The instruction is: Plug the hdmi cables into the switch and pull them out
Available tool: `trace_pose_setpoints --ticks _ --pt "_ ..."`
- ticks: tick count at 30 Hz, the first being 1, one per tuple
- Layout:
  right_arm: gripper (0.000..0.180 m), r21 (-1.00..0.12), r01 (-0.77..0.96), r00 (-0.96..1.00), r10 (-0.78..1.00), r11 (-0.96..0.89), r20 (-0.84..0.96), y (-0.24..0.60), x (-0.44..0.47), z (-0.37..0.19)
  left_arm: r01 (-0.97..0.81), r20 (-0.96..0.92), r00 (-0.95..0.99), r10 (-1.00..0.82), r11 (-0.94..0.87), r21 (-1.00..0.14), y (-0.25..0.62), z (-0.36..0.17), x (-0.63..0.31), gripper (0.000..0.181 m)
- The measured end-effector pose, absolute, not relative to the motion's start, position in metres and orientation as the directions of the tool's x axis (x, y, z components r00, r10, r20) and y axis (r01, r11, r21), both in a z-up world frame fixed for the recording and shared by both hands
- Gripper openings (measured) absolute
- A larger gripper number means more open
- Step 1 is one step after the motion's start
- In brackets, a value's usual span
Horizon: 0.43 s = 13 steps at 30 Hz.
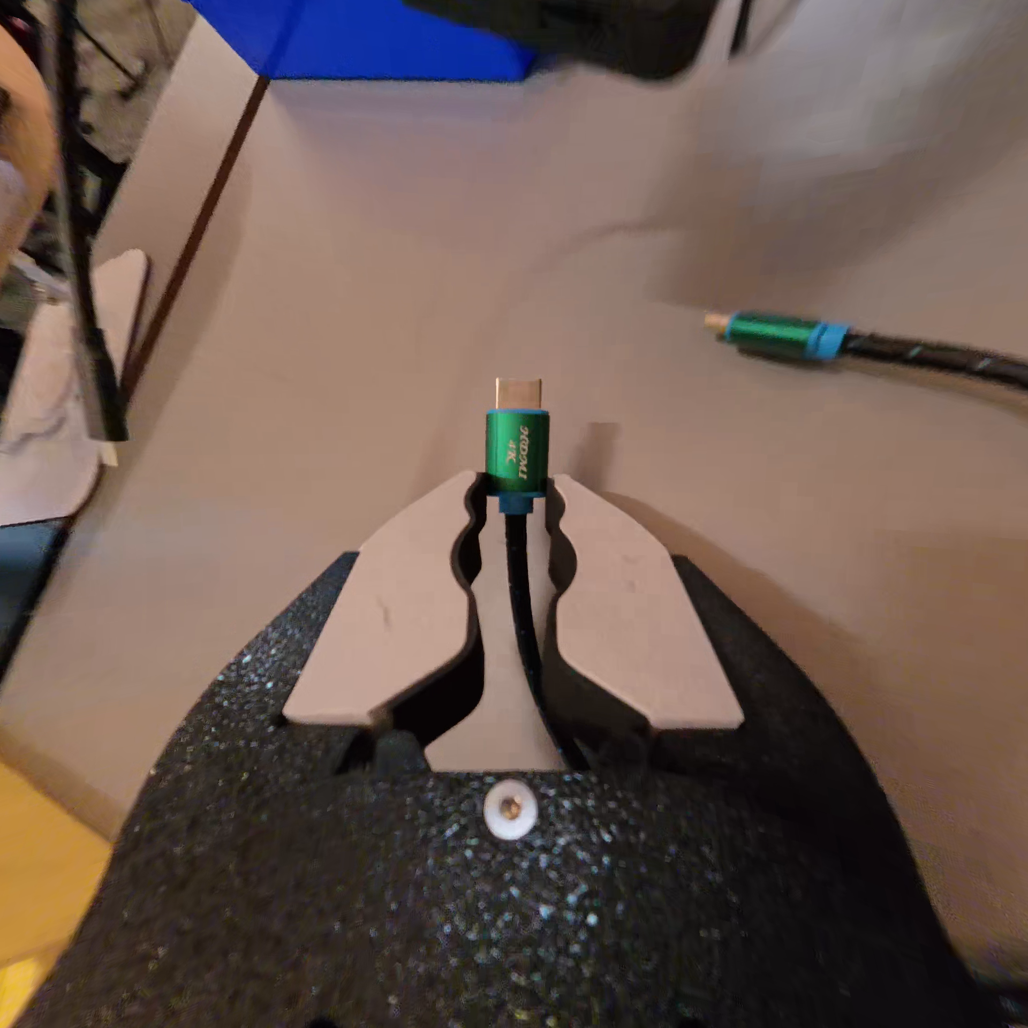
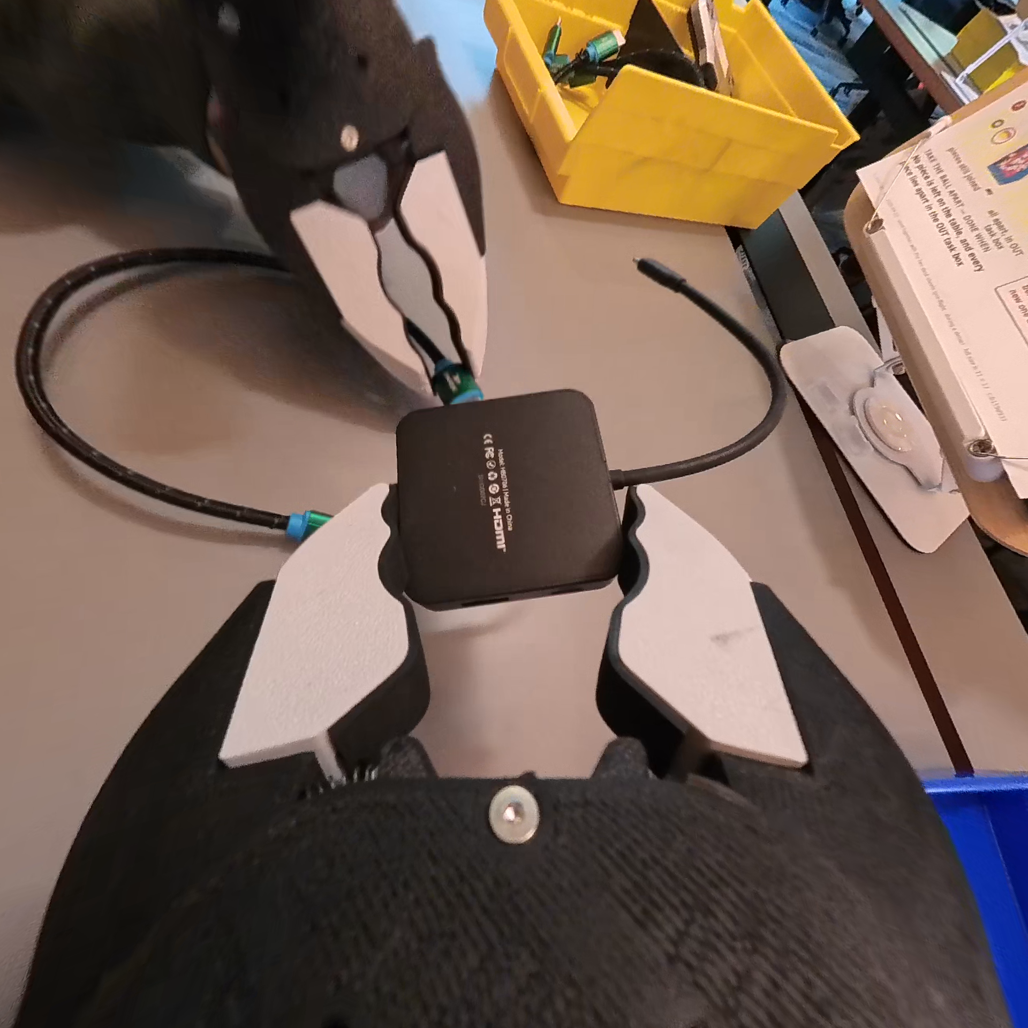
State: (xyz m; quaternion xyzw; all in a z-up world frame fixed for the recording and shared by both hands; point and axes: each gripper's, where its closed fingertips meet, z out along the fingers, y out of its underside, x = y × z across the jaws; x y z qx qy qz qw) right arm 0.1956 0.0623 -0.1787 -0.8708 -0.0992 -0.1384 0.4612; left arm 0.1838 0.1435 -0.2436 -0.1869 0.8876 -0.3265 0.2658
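My left gripper (image 1: pixel 517 484) is shut on a green HDMI plug (image 1: pixel 517 450) at its blue collar. The gold tip is bare and points away from me, and its braided black cable runs back between the fingers. A second green HDMI plug (image 1: pixel 779 336) lies on the table to the right. My right gripper (image 2: pixel 506 512) is shut on the black square switch (image 2: pixel 506 489), holding it by its two sides. In the right wrist view the left gripper (image 2: pixel 445 361) holds its plug (image 2: pixel 456 386) just beyond the switch's far left corner. The second plug (image 2: pixel 309 523) lies beside my left finger (image 2: pixel 334 584).
The switch's own thin black lead (image 2: pixel 740 423) curls right and ends loose on the grey table (image 2: pixel 584 311). A yellow bin (image 2: pixel 695 144) with more cables stands at the back. A blue bin (image 2: pixel 979 834) is near right. A printed sheet on a board (image 2: pixel 945 233) lies past the table edge.
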Motion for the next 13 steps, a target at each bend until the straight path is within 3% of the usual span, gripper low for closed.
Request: trace_pose_setpoints --ticks 7,13 --pt "0.076 -0.773 0.308 0.944 0.077 -0.554 0.321 0.066 0.192 -0.178 -0.279 -0.021 -0.920 -0.392 0.691 -0.667 0.131 -0.206 0.157 0.019" --pt "0.076 -0.794 0.273 0.962 0.147 -0.543 0.230 0.072 0.177 -0.185 -0.236 -0.019 -0.956 -0.293 0.805 -0.544 0.131 -0.187 0.145 0.019"
